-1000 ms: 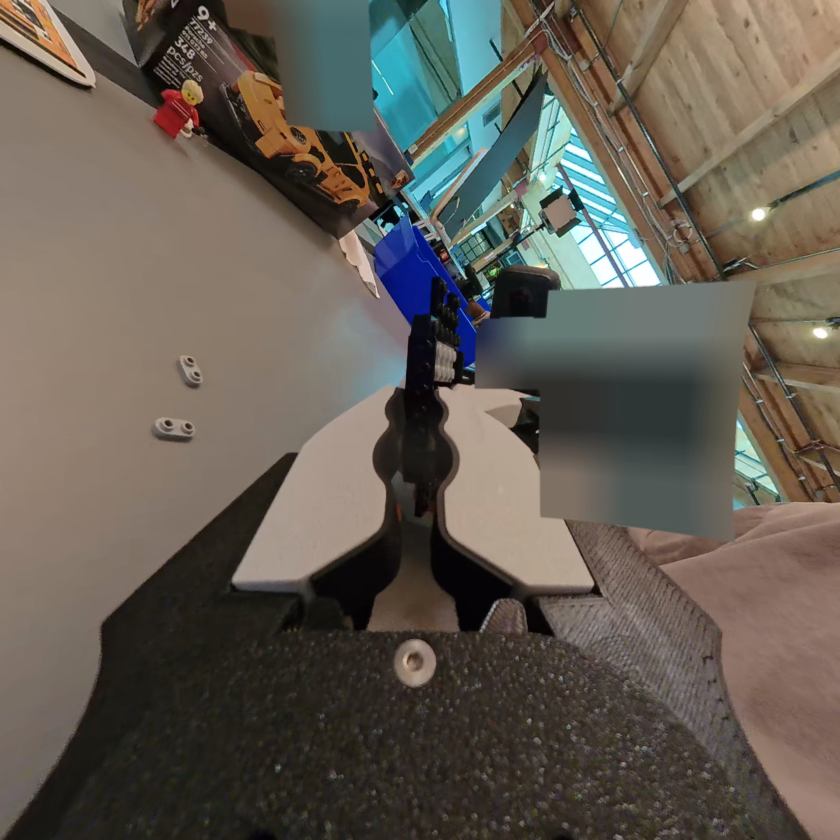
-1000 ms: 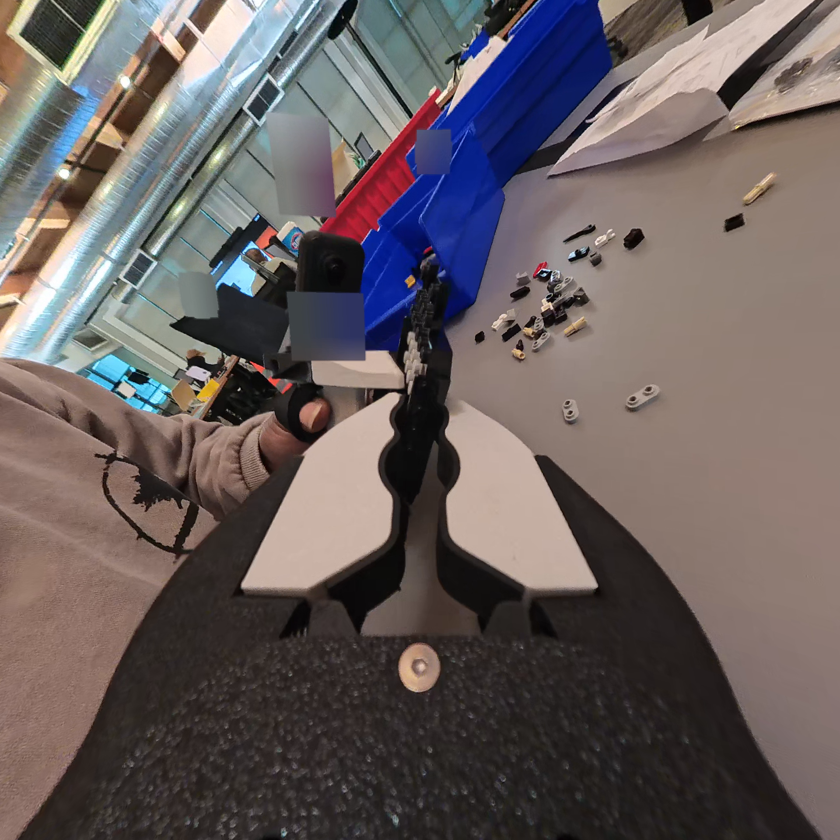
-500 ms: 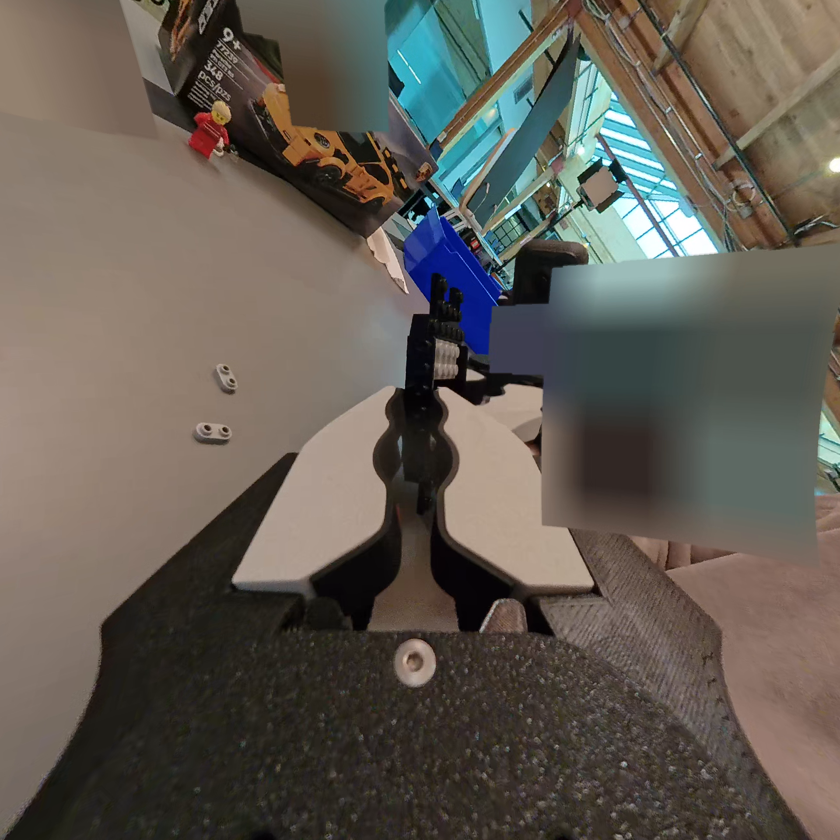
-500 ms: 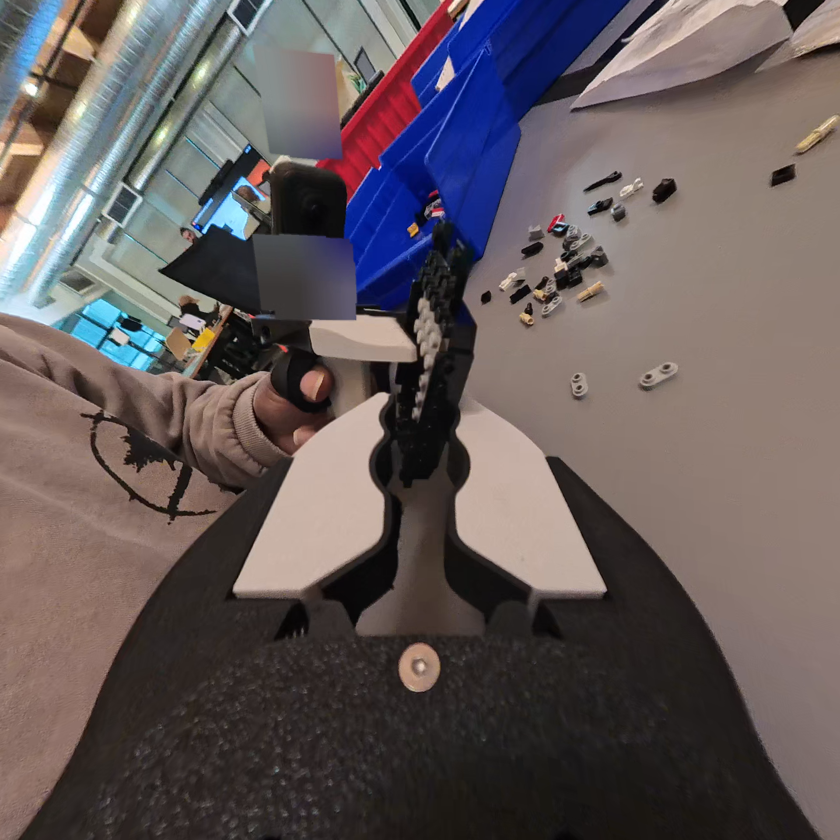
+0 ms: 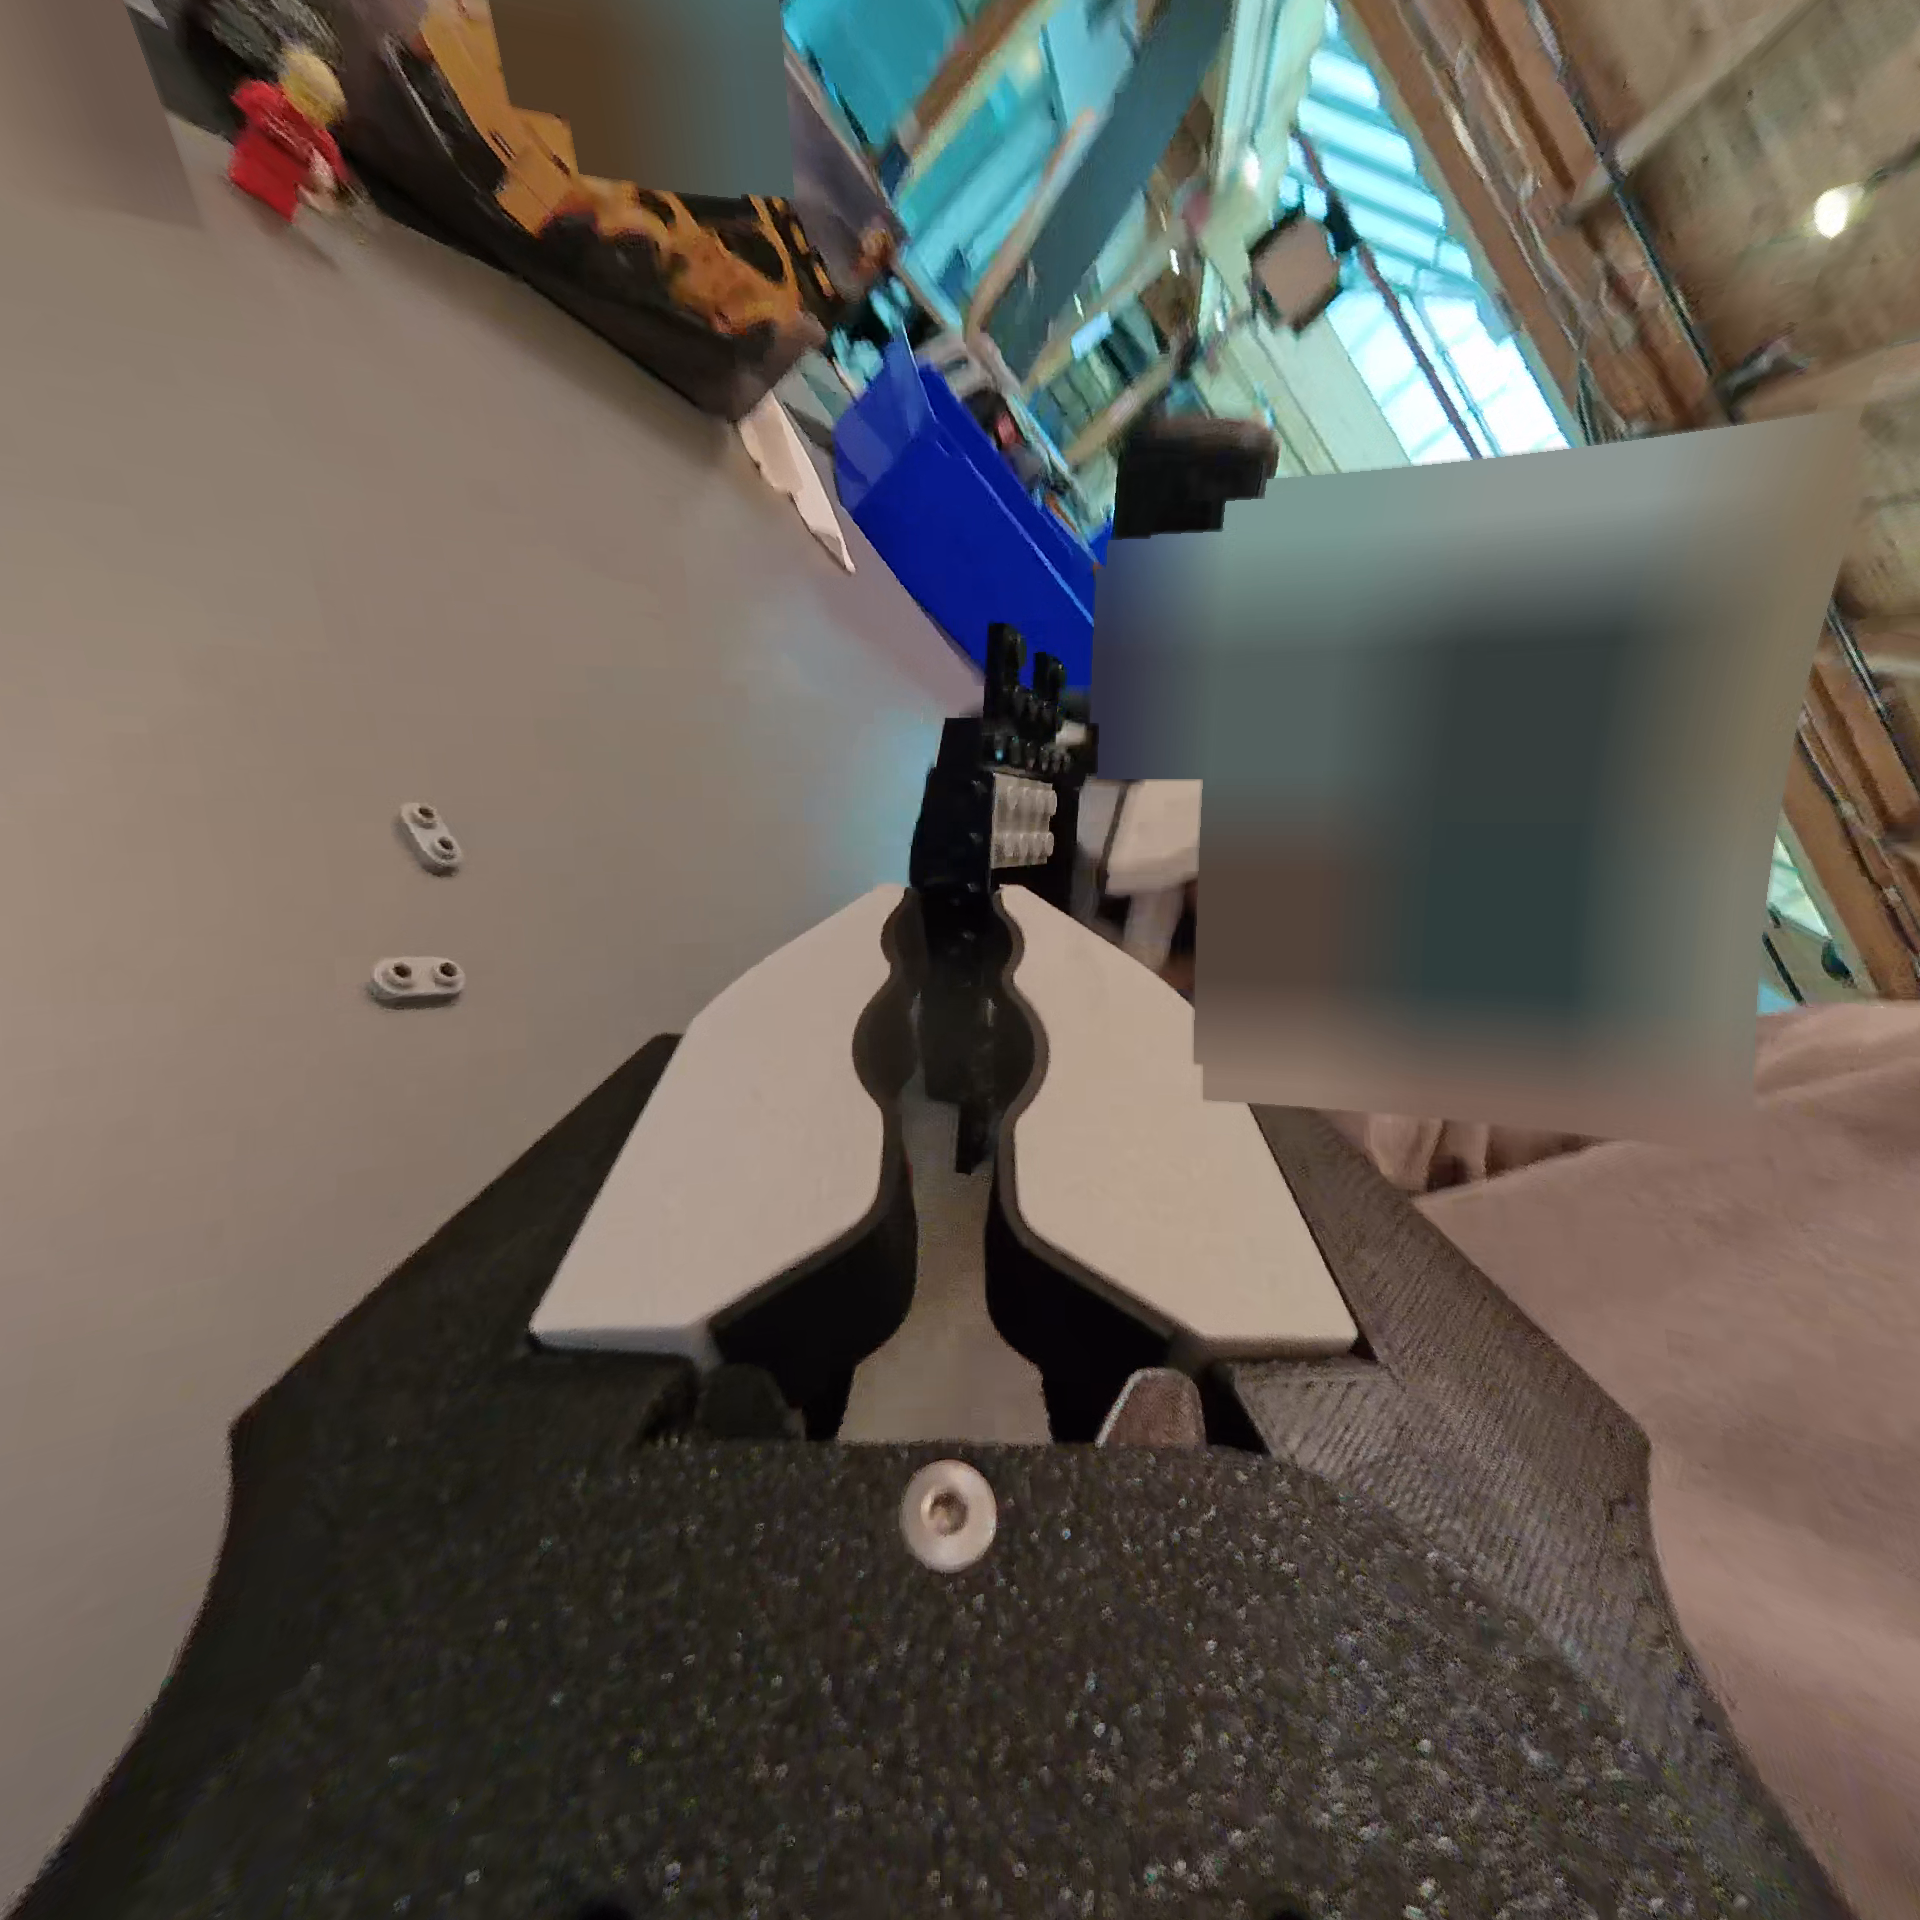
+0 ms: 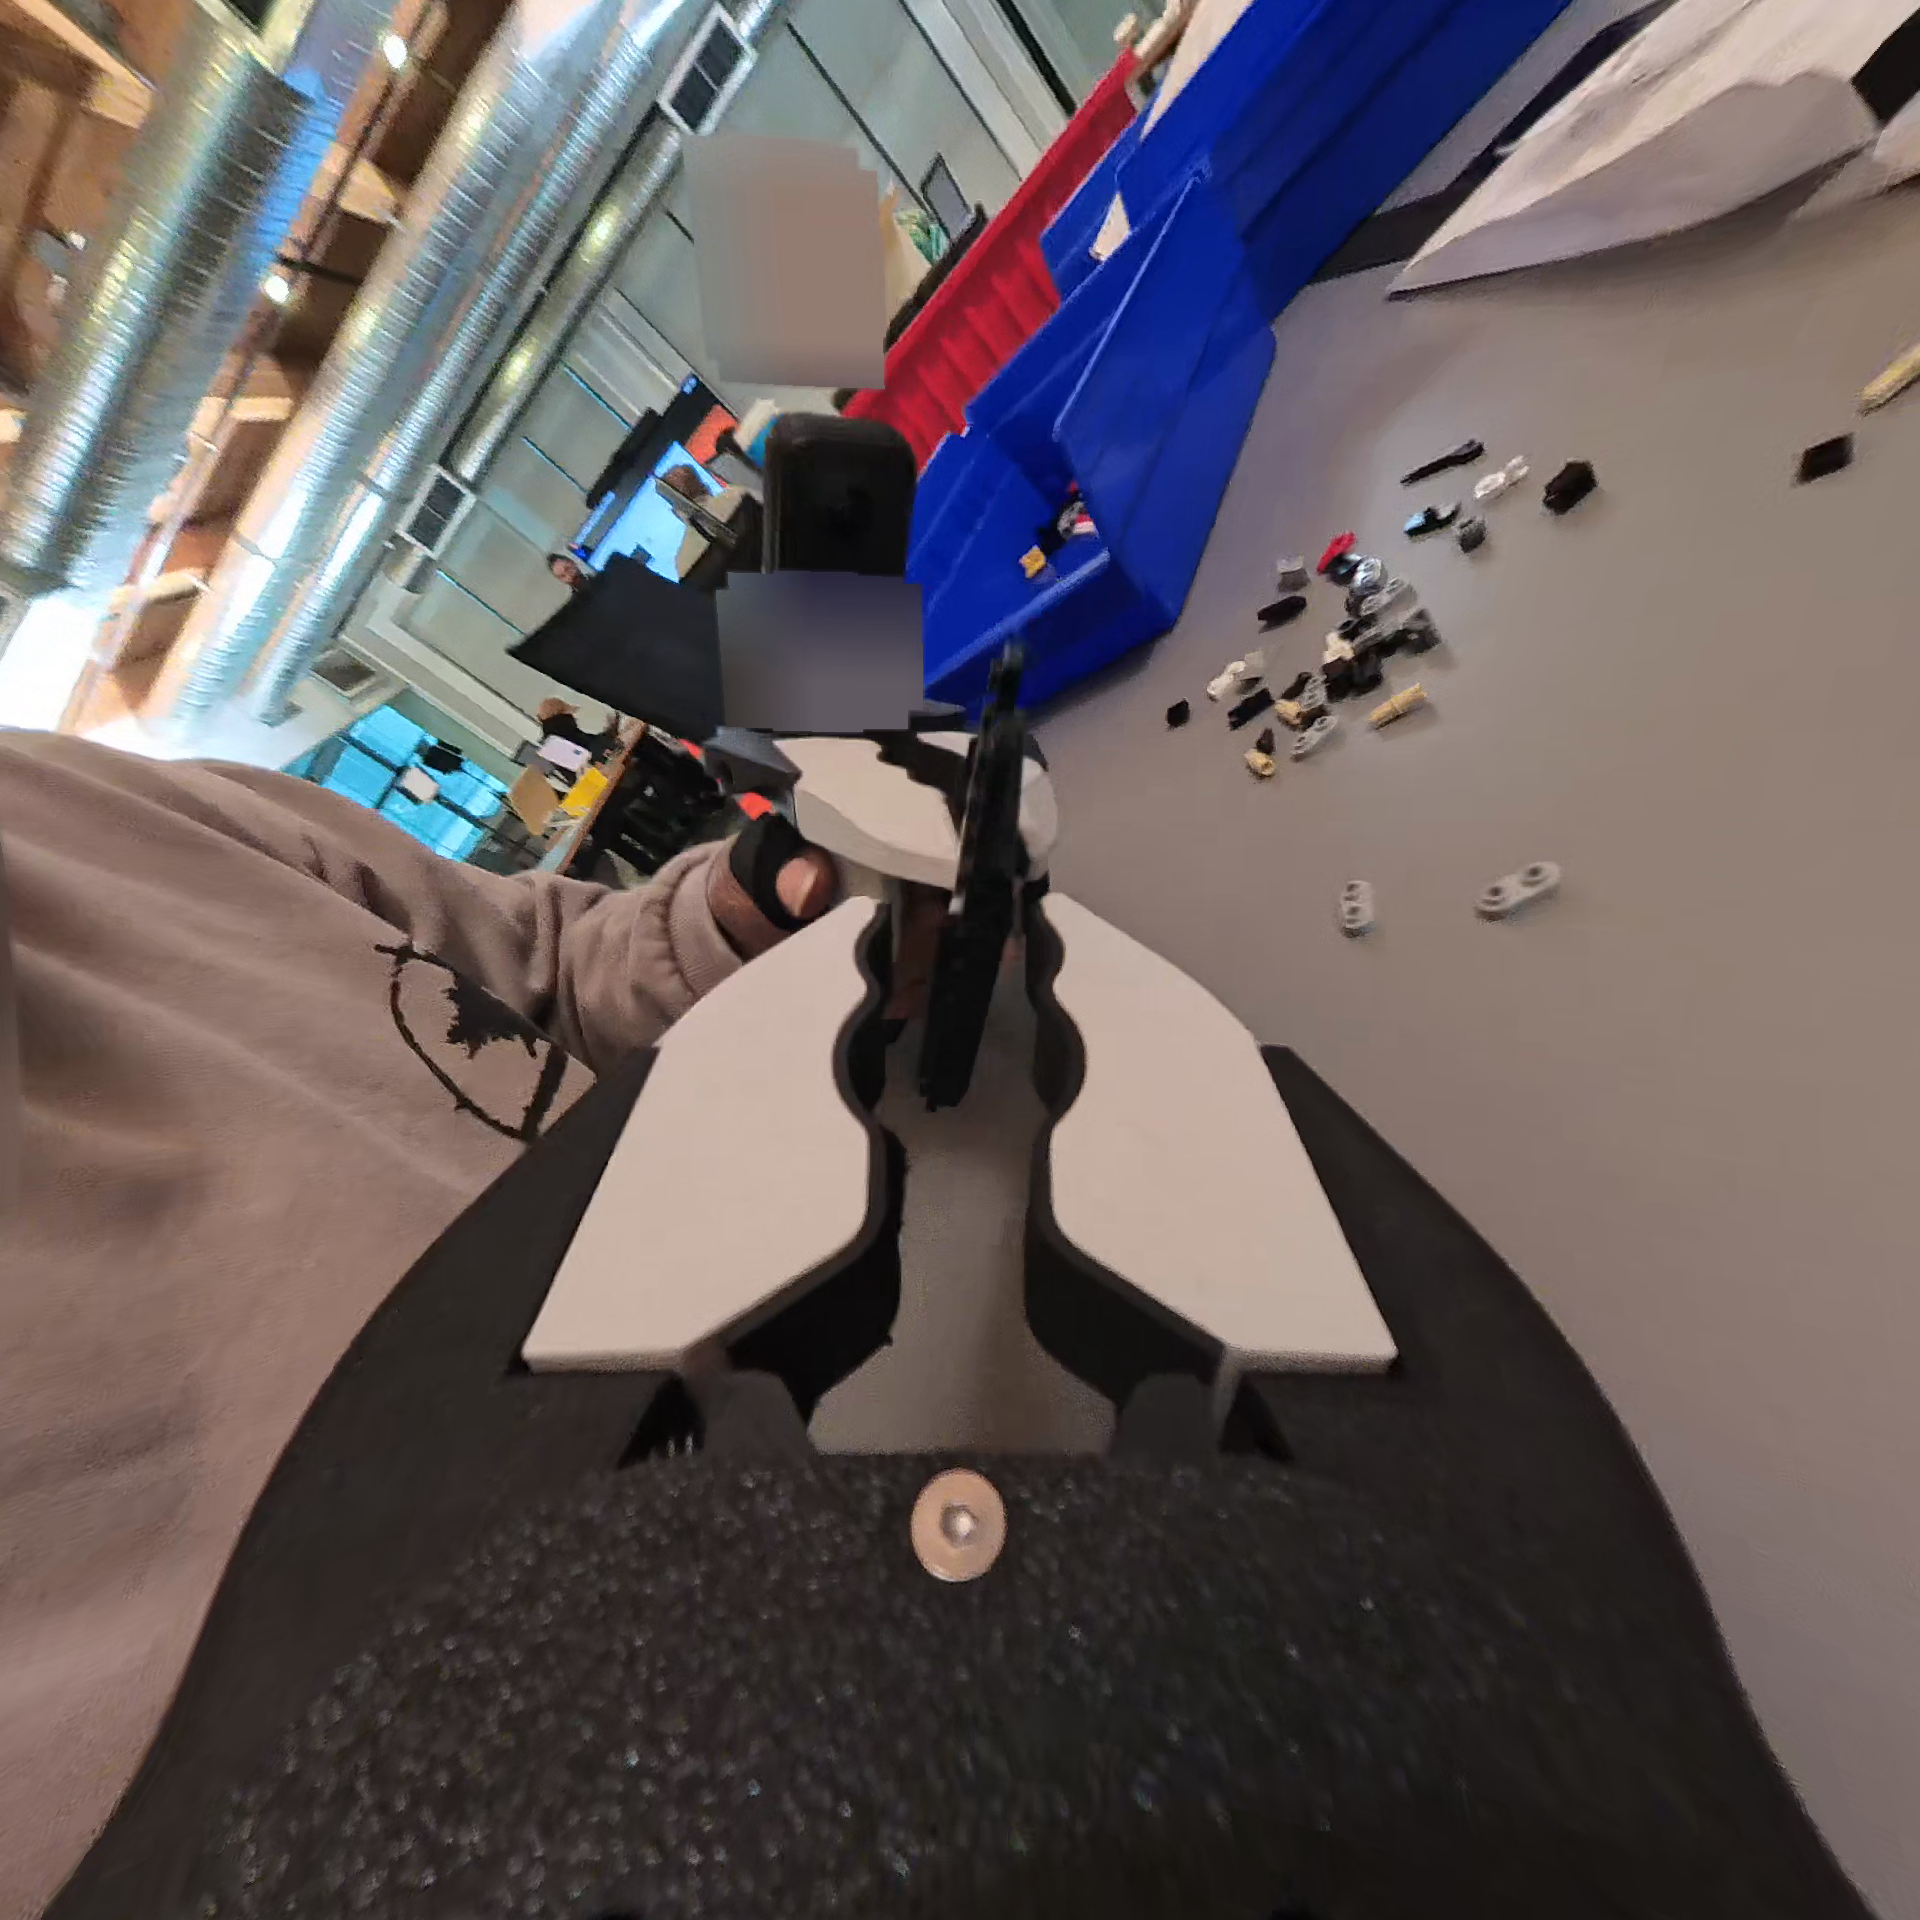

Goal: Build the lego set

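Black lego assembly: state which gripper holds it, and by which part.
The left gripper is shut on the black lego assembly at its near end. The right gripper stands open around its other end.

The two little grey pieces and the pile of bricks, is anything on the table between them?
Nothing: in the right wrist view, bare grey table separates the two grey pieces from the brick pile.

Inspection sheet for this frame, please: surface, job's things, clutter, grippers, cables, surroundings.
Surface: grey table, mostly bare.
Job's things: black lego assembly held edge-on off the table; two grey plates lying apart; loose parts pile; set box with red minifigure beside it.
Clutter: paper sheet.
Grippers: left gripper shut on the assembly; right gripper open around its other end.
Cables: nothing seen.
Surroundings: blue bins, ceiling ducts.
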`<state>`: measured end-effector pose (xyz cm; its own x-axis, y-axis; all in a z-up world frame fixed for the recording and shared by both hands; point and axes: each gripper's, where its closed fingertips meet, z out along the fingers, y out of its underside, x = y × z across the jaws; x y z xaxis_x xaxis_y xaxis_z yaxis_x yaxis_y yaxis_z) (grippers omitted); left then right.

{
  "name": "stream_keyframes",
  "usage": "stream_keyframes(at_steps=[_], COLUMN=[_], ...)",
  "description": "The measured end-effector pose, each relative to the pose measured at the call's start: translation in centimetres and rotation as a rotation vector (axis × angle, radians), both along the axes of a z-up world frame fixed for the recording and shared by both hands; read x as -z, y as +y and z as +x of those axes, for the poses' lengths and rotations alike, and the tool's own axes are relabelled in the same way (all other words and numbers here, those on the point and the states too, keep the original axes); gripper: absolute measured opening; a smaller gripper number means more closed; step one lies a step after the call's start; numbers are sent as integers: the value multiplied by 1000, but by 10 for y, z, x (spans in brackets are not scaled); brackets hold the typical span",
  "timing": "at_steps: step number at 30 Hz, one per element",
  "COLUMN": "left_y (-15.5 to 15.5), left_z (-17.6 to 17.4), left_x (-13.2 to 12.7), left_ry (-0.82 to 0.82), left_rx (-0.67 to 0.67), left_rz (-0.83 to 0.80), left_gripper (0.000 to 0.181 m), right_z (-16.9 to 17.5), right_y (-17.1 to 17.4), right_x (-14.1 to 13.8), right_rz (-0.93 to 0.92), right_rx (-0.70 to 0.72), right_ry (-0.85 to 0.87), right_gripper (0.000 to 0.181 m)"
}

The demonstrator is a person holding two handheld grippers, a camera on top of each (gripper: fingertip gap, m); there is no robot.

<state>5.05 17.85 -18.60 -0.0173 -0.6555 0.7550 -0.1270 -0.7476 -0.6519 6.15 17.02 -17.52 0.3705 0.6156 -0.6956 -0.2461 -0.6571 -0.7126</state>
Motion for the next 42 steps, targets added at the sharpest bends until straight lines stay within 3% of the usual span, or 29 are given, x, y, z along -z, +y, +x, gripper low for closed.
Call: stream_keyframes(at_steps=[4,7,11,14,19,23,25,27,30,32,36,42], left_y=[-5,-13,-13,-17,-32,-24,-15,1,32,47,57,61], left_z=[-2,1,-3,-6,-4,-6,-6,-10,-23,-31,-37,-38], left_x=[4,5,2,3,-8,-4,-2,4,14,19,24,29], left_ry=[37,47,22,-6,-83,-68,-76,-59,-47,-49,-52,-59], left_rx=[64,93,93,116,206,162,109,16,-146,-212,-273,-292], left_rz=[42,62,73,29,-64,-114,-186,-232,-304,-346,-390,-437], left_gripper=[11,11,11,28,11,9,9,9,9,9,9,8], right_z=[7,2,0,13,14,11,18,39,56,45,17,11], right_y=[-3,-2,-1,5,5,11,19,36,58,65,72,82], right_x=[-1,3,-1,-12,-15,-15,-19,-15,27,53,86,98], right_rz=[8,8,-24,-47,-118,-81,-7,119,204,223,246,220], right_rx=[-62,-66,-8,106,96,44,17,33,3,-67,-219,-264], right_ry=[-136,-168,-18,165,305,256,162,-65,-571,-761,-895,-932], right_gripper=[32,10,9,9,9,9,16,21,21,21,22,20])
